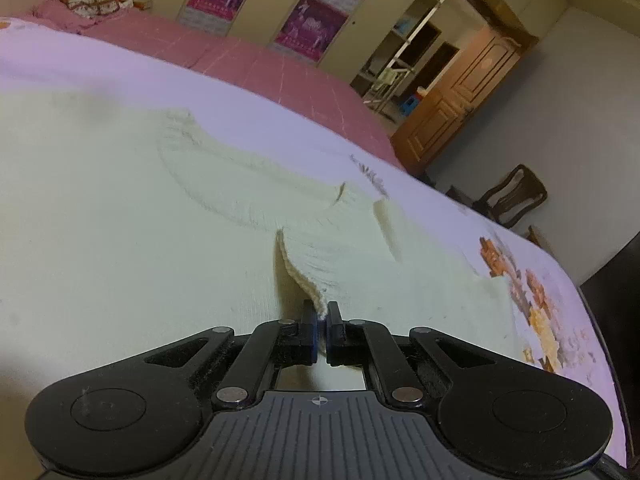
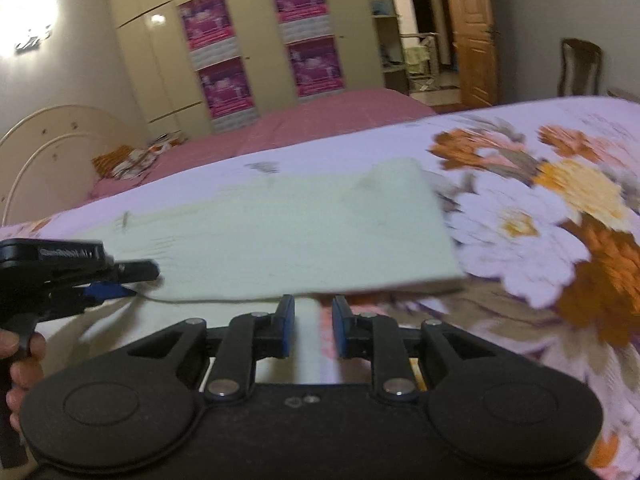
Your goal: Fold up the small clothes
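A cream knitted garment (image 1: 168, 208) lies spread on the floral bedsheet (image 1: 540, 292). My left gripper (image 1: 322, 310) is shut on a raised edge of the cream garment, pinching the knit hem between its pads. In the right wrist view the garment (image 2: 304, 232) lies flat with a straight edge toward the flowers. My right gripper (image 2: 314, 306) is open, its fingers straddling the garment's near edge without gripping. The left gripper (image 2: 132, 276) shows at the left of that view, held by a hand, shut on the fabric edge.
The floral sheet (image 2: 540, 216) covers the bed. A pink blanket (image 1: 248, 64) and pillows (image 1: 88, 0) lie beyond. A wardrobe with posters (image 2: 256, 48), a wooden door (image 1: 460, 96) and a chair (image 1: 512, 196) stand by the walls.
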### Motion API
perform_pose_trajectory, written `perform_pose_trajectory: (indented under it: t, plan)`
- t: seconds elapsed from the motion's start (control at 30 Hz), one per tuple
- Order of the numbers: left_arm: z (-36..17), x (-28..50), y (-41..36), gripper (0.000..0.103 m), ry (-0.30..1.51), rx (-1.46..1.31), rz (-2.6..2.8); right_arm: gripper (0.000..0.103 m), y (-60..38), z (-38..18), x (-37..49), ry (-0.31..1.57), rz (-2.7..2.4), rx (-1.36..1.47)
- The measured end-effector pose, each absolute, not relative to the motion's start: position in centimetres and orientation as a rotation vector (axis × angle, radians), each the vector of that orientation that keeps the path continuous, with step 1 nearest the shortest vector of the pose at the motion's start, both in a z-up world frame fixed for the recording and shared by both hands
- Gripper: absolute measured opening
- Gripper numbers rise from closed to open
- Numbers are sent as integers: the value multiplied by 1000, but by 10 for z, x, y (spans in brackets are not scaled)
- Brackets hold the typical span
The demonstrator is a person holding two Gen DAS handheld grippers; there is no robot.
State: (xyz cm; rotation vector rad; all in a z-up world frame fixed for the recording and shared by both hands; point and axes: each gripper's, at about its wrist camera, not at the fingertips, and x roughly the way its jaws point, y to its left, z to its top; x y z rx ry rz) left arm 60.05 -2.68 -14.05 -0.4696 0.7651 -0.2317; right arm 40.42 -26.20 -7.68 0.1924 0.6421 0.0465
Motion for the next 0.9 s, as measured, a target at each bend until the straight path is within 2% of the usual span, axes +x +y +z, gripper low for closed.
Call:
perform_pose_trajectory:
  t: [0.13, 0.27, 0.47, 0.9]
  plan:
    - [-129, 597, -16, 3, 734, -450, -211, 25, -272, -79, 403, 652, 39, 259]
    - [-121, 595, 14, 3, 709, -449, -152, 41, -273, -80, 408, 652, 71, 345]
    - [-120, 599, 64, 3, 691, -462, -72, 41, -262, -82, 418, 665, 111, 414]
    - [-152, 594, 114, 3, 690, -489, -4, 43, -274, -95, 438, 681, 113, 616]
